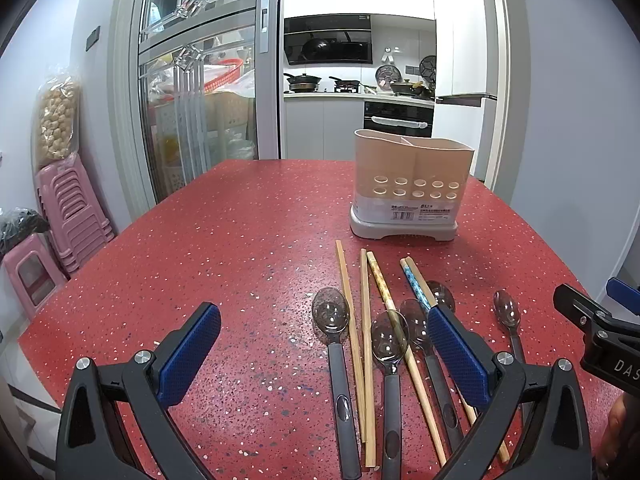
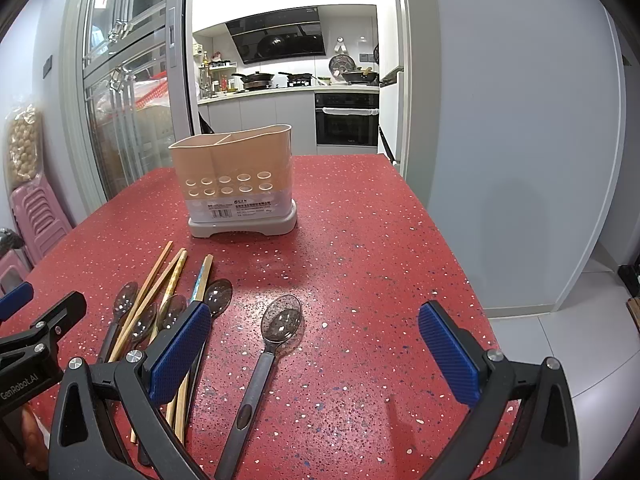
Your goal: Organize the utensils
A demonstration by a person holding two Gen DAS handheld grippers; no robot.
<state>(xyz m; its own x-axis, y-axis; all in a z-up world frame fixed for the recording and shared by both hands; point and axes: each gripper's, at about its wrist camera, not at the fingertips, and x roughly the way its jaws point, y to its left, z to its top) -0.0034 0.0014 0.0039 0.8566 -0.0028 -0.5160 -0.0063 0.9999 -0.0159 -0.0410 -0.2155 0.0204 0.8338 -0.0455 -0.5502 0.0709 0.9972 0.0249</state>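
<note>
The red speckled tabletop (image 1: 200,248) carries a beige two-compartment perforated plastic utensil holder (image 1: 412,188) at its far side. Wooden chopsticks (image 1: 366,320) and clear-bowled, grey-handled spoons (image 1: 334,332) lie loose at the near edge. Left gripper (image 1: 324,360) and right gripper (image 2: 316,356) hover spread wide, empty. Behind: a glass sliding door (image 1: 196,80), a kitchen range hood (image 1: 328,40), stacked pink stools (image 1: 68,208).

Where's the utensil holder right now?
The utensil holder stands upright on the red table, just beyond the chopsticks and spoons.
</note>
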